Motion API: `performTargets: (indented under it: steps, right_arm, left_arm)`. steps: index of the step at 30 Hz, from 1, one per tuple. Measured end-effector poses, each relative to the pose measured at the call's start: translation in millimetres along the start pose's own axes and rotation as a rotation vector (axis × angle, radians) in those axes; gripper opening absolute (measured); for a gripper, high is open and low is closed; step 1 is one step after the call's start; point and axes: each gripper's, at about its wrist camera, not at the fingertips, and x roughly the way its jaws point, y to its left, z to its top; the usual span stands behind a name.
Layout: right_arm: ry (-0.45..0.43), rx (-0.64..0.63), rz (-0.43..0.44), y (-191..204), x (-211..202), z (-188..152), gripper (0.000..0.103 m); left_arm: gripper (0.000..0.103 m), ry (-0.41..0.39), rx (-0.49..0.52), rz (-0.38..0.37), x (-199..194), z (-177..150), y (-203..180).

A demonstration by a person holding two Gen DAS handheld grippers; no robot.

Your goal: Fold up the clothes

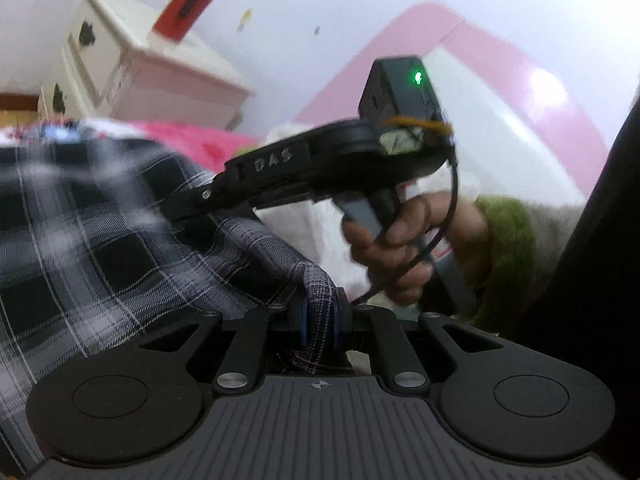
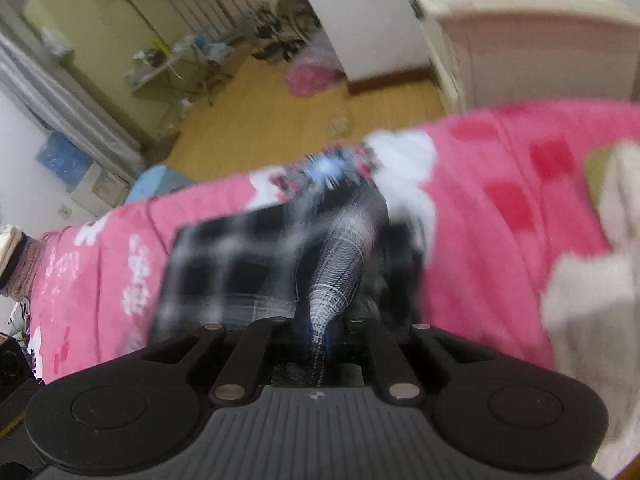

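Note:
A black-and-white plaid garment [image 1: 100, 240] is lifted in front of me, and a fold of it is pinched between the blue pads of my left gripper [image 1: 320, 320], which is shut on it. In the left wrist view the right gripper [image 1: 178, 210] reaches in from the right, held by a hand [image 1: 404, 240] in a green sleeve, with its tips at the cloth. In the right wrist view my right gripper [image 2: 324, 332] is shut on a twisted strip of the same plaid garment [image 2: 240, 264], which lies blurred over the pink bedspread [image 2: 500, 208].
A white and pink nightstand [image 1: 152, 68] with a red object [image 1: 192, 4] on top stands beside the bed. A pink headboard [image 1: 500, 80] is behind. A pale cloth pile [image 2: 592, 280] lies at the right on the bed. Beyond the bed are a wood floor [image 2: 280, 112] and a pink bag [image 2: 312, 72].

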Motion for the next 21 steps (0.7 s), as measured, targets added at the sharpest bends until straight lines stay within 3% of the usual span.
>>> performTargets:
  steps: [5, 7, 9, 14, 21]
  right_arm:
    - [0.022, -0.048, 0.003, -3, 3, -5, 0.007]
    - [0.039, -0.066, 0.011, -4, 4, -5, 0.008]
    - [0.063, -0.047, 0.028, -8, 6, -4, 0.01]
    - [0.108, 0.044, 0.095, -21, 8, -2, 0.016]
    - [0.191, 0.086, 0.16, -30, -4, -11, 0.035]
  left_arm:
    - [0.016, 0.057, -0.105, 0.024, 3, -7, 8]
    - [0.043, 0.068, -0.132, 0.044, -7, -8, 7]
    - [0.055, 0.041, -0.143, 0.071, -28, -12, 3]
    - [0.059, -0.043, -0.262, 0.122, -78, -20, 6]
    - [0.059, -0.093, -0.347, 0.344, -126, -32, 30]
